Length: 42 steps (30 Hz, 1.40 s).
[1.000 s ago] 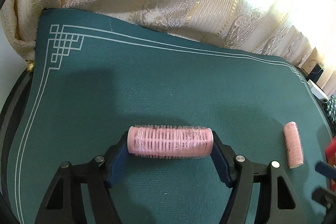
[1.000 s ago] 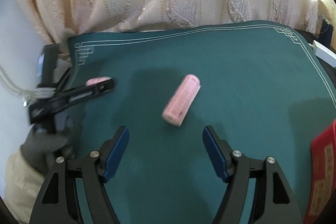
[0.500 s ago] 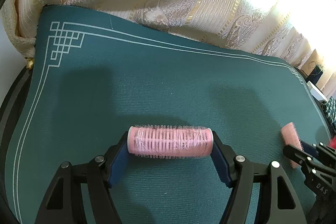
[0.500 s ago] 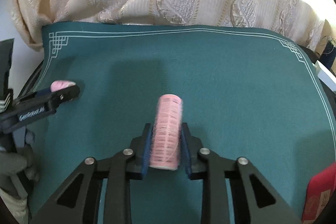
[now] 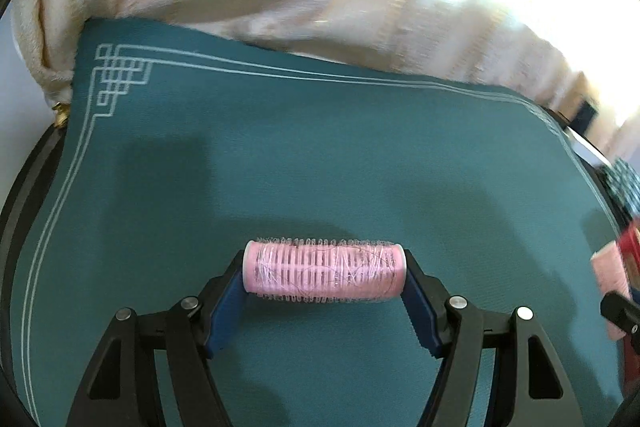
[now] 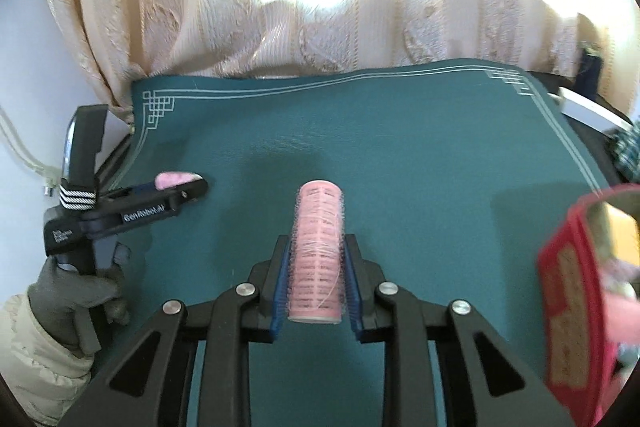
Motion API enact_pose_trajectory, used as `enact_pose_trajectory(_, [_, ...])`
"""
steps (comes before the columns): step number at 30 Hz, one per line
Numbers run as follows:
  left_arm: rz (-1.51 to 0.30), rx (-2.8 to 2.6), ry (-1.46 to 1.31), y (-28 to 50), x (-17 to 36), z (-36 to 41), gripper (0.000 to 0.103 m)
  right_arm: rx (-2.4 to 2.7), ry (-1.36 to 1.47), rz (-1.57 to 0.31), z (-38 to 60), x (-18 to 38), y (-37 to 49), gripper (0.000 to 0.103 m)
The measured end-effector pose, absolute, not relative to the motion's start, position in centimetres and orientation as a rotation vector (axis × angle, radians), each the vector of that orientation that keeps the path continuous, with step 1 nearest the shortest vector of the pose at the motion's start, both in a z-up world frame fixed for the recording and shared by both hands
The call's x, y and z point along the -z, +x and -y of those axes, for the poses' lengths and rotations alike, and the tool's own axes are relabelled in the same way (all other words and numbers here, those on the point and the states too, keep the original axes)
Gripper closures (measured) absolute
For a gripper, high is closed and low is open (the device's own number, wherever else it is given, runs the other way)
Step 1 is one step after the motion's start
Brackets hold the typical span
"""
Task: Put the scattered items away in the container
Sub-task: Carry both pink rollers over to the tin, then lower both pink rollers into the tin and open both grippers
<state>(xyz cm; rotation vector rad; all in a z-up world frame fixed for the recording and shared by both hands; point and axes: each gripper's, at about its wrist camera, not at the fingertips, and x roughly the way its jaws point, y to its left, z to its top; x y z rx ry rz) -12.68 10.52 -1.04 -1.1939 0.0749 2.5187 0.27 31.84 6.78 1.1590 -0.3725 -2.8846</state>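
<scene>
My left gripper (image 5: 324, 277) is shut on a pink hair roller (image 5: 324, 275), gripped by its two ends and held crosswise above the green mat (image 5: 280, 155). My right gripper (image 6: 319, 263) is shut on a second pink hair roller (image 6: 319, 255), held lengthwise between the blue pads. The red container (image 6: 576, 291) stands at the right of the right wrist view, blurred, with pink things inside. The left gripper with its roller also shows at the left in the right wrist view (image 6: 176, 187). The second roller shows at the right edge of the left wrist view (image 5: 608, 271).
A cream patterned curtain (image 6: 320, 27) hangs along the mat's far edge. A white object (image 6: 588, 111) and dark patterned cloth (image 6: 628, 147) lie past the mat's right corner. The person's gloved hand (image 6: 76, 291) holds the left gripper.
My right gripper closed on the second roller, lifted it off the mat and moved right, bringing the red container into view. My left gripper kept its roller and lifted slightly.
</scene>
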Motion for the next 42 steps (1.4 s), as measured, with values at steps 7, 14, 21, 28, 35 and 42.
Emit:
enact_pose_trajectory(7, [-0.095,-2.414,-1.086,-6.8,-2.7,-15.6,0.030,3.007,1.054,0.459,-35.9,-9.4,8.0,0.076])
enact_pose_trajectory(14, [-0.143,-2.287,-0.982,-1.5,-6.9,-22.4,0.030,3.191,1.028,0.569,-43.2,-10.4,15.8,0.076])
enact_pose_trajectory(21, [-0.186,-2.152,-0.931,3.4,-9.0,-29.8,0.030,3.291,1.029,0.745,-49.5,-9.3,21.4,0.076])
enact_pose_trajectory(28, [-0.241,-2.067,-0.906,6.7,-9.3,-35.8,0.030,3.280,0.990,0.768,-51.4,-9.3,22.8,0.076])
enact_pose_trajectory(35, [-0.284,-2.009,-0.906,7.9,-8.8,-39.7,0.030,3.268,0.968,0.772,-51.5,-8.7,22.4,0.076])
enact_pose_trajectory(42, [-0.300,-1.950,-0.911,8.6,-8.1,-41.9,0.030,3.275,0.997,0.781,-52.3,-8.1,22.8,0.074])
